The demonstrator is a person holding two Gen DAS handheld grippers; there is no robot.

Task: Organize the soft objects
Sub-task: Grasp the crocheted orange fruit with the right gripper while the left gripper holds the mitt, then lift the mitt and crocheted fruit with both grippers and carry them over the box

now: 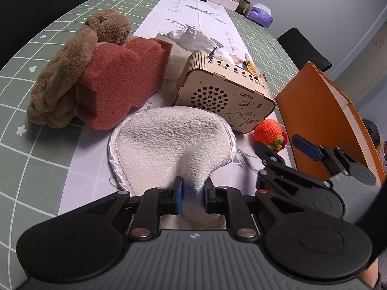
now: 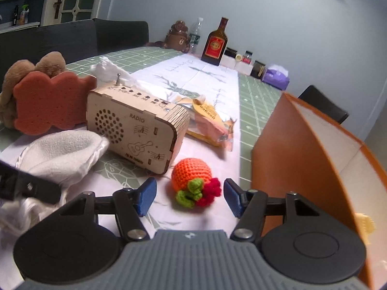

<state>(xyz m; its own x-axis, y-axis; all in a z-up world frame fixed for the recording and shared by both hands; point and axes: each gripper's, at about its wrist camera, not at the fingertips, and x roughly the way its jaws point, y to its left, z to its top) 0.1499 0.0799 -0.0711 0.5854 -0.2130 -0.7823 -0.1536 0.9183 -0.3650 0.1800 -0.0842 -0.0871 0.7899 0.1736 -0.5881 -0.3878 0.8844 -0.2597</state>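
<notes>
Right wrist view shows the right tool [image 2: 188, 197] with its blue pads standing wide, nothing pressed between them, and the crocheted orange fruit [image 2: 192, 177] lying on the white runner just ahead of the gap, its green and red leaves nearest the pads. The risk I see is that the fruit is round and light: if one pad reaches it first it could roll toward the wooden radio [image 2: 135, 130] or slip off toward the orange box [image 2: 290, 159] standing just beside it at the right edge of the bench [image 2: 256, 96]. A pinch that catches only the leaves might let the body sag or drop.

The left tool [image 1: 192, 194] has its pads drawn narrow and clamped on a bunched fold of the white fleece pad [image 1: 169, 135], which otherwise lies spread on the runner. That cloth touches the radio's front, so pulling it away could drag or nudge the radio. Beyond it, toward the left edge of the bench, the red sponge [image 1: 121, 87] leans against the brown plush [image 1: 70, 72], both untouched and well apart from either tool.
</notes>
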